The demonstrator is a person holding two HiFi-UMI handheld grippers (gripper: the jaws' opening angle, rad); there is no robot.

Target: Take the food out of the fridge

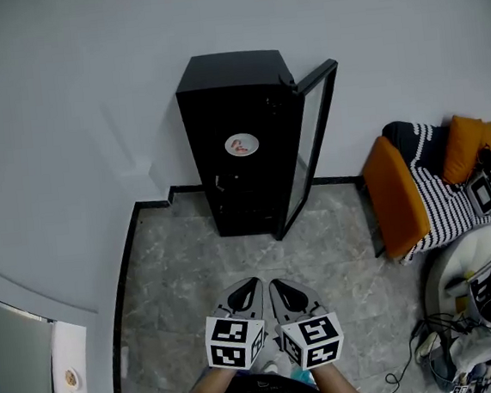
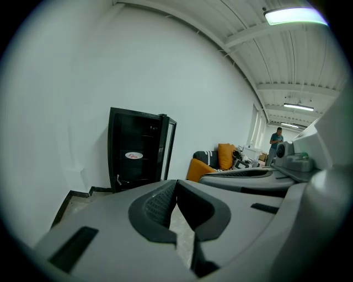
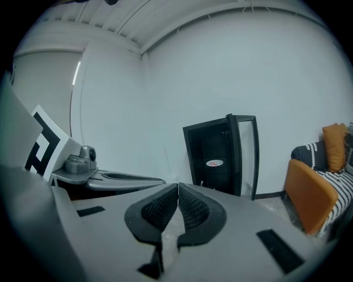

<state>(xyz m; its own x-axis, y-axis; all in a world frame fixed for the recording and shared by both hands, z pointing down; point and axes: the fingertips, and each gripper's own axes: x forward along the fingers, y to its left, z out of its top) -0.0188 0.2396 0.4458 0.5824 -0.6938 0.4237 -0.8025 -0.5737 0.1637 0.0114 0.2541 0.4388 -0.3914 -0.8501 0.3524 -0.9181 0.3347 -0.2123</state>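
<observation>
A small black fridge point(image 1: 240, 144) stands against the white wall, its glass door point(image 1: 314, 146) swung open to the right. Something white with a red mark point(image 1: 241, 145) shows inside it; I cannot tell what it is. My left gripper point(image 1: 252, 283) and right gripper point(image 1: 276, 285) are held side by side low in the head view, well short of the fridge, both shut with nothing between the jaws. The fridge point(image 2: 138, 156) appears far off in the left gripper view and, as the fridge point(image 3: 222, 162), in the right gripper view. The jaw tips meet in both gripper views point(image 2: 176, 183) point(image 3: 178, 186).
A marbled grey floor point(image 1: 200, 265) with a black skirting lies between me and the fridge. An orange cushion and a striped seat point(image 1: 426, 191) stand at the right, with cables and gear point(image 1: 482, 315) lower right. A person point(image 2: 274, 144) stands far off in the left gripper view.
</observation>
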